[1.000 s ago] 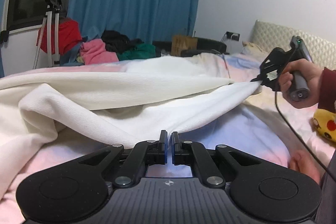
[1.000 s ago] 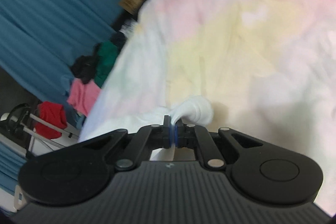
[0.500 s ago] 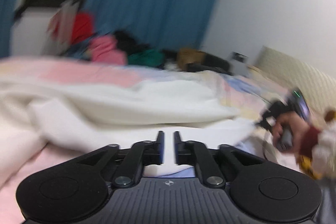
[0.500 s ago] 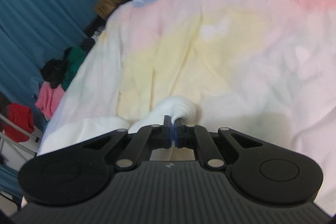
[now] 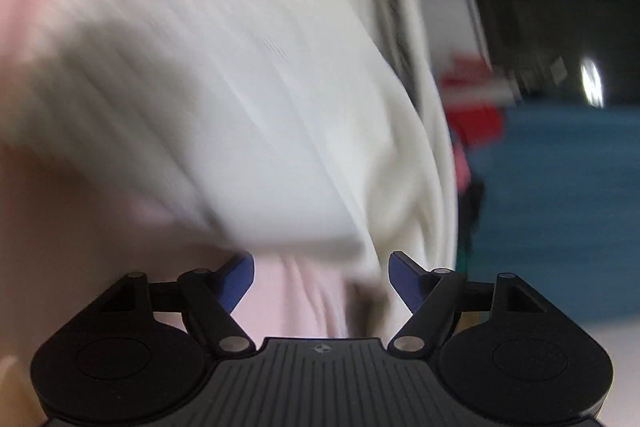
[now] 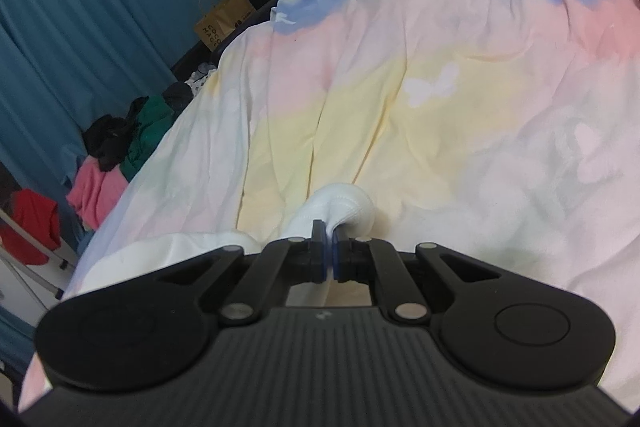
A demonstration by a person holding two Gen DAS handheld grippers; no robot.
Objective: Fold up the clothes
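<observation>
A brown paper bag (image 6: 225,20) is seen standing at the far left by the blue curtain (image 6: 80,27); its contents cannot be made out. No other container is shown

The white garment (image 5: 248,99) is a soft ribbed knit, cream-white, rendered in heavy motion blur in the left wrist view, where it fills most of the frame above pale pink bedding (image 5: 296,303). In the right wrist view a rounded, rolled corner of the white garment (image 6: 340,207) is seen on the pastel duvet (image 6: 460,107), with more of the cloth trailing off to the near left. The duvet is wrinkled cotton-like fabric, patched in pink, yellow and blue with white butterfly shapes

A heap of clothes (image 6: 120,147) in pink, black and green is noted on the left past the bed edge, with a red item (image 6: 30,227) nearer, beside a pale tripod leg

The left gripper (image 5: 321,267) is seen with its blue-padded fingers (image 5: 240,277) spread wide; nothing is held between them, and the garment's lower edge hangs just beyond the tips. Contact cannot be judged through the blur

The right gripper (image 6: 328,247) is seen pinched together on the garment's rolled corner, white cloth bulging just past the tips
</observation>
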